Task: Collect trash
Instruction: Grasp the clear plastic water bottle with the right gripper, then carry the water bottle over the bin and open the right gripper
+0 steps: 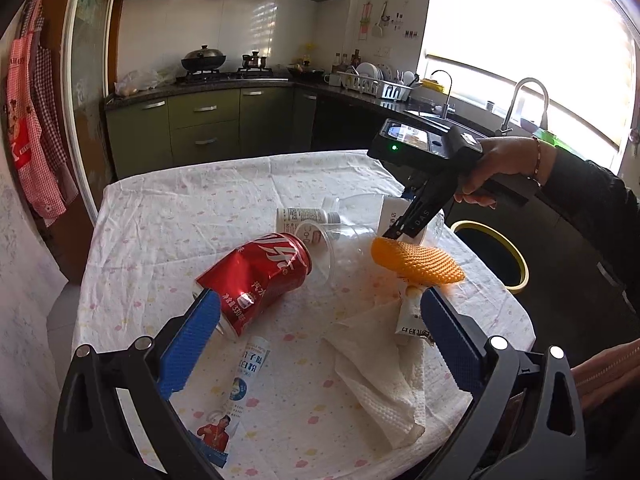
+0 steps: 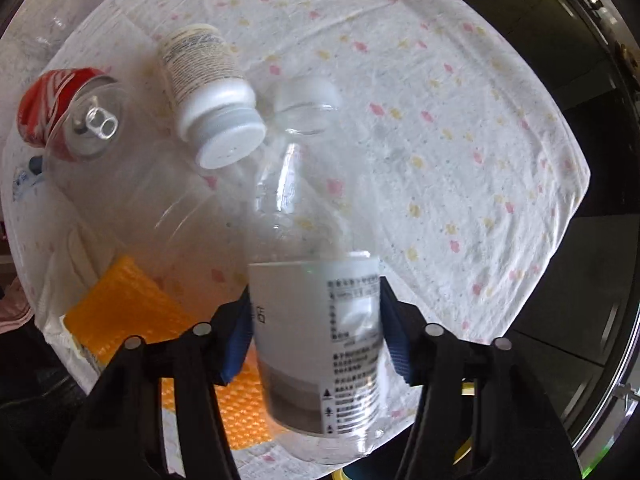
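Nearest the right wrist camera, a clear plastic bottle (image 2: 316, 320) with a white printed label is seen between the blue pads of the right gripper (image 2: 316, 320); both pads lie against the label, so the bottle is grasped, its capless neck pointing toward the upper middle of that frame. Beyond it on the floral tablecloth (image 2: 460, 128), a white pill bottle (image 2: 208, 92) lies on its side in the upper left, and a red soda can (image 2: 68, 116) with its pull-tab end facing the camera lies at the left edge. An orange foam net (image 2: 132, 308) is seen at the lower left, partly behind the left finger.

In the left wrist view, the left gripper (image 1: 316, 336) fills the bottom of the frame with its blue pads (image 1: 188, 344) spread wide and nothing between them. The dented soda can lies just beyond the left pad, left of centre. A crumpled paper towel (image 1: 376, 372) and a small squeezed tube (image 1: 410, 316) are found in the lower middle, close to the right pad, and a printed sachet (image 1: 240, 392) lies lower left of centre. A clear plastic cup (image 1: 340, 248) lies tipped at the centre. The right gripper is seen at the upper right, pointing down at the table, held by a hand (image 1: 496, 168). A yellow-rimmed bin (image 1: 496, 252) stands past the table's right edge.
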Tool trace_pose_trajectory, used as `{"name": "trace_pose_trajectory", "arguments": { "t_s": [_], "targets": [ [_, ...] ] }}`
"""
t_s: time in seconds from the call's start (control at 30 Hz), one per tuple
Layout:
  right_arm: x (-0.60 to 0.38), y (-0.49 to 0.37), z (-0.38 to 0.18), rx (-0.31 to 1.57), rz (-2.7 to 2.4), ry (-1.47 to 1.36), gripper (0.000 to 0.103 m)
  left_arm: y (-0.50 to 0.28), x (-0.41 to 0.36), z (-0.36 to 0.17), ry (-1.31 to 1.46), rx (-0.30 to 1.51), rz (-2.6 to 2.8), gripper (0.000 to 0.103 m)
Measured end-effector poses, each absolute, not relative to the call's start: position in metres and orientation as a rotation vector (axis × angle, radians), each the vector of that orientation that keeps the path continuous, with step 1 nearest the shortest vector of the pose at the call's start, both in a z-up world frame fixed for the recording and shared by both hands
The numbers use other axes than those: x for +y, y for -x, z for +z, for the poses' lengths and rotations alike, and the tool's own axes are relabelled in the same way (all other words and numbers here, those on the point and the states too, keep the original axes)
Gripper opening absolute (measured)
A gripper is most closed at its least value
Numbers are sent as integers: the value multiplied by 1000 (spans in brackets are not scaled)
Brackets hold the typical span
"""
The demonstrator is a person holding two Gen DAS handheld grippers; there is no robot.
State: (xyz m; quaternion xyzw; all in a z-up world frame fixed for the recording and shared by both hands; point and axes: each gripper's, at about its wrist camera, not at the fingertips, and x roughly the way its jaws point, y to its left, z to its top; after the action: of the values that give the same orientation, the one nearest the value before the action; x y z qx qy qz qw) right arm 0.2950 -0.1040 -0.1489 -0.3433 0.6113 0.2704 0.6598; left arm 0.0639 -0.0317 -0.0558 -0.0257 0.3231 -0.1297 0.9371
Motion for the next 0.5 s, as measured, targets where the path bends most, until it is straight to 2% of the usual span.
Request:
{"name": "trace_pose_trajectory", "arguments": {
  "t_s": [0.5],
  "targets": [
    [-165,-279,-102,1272,547,557,50,-67,-40,-62,57,673,-273,98]
  ]
}}
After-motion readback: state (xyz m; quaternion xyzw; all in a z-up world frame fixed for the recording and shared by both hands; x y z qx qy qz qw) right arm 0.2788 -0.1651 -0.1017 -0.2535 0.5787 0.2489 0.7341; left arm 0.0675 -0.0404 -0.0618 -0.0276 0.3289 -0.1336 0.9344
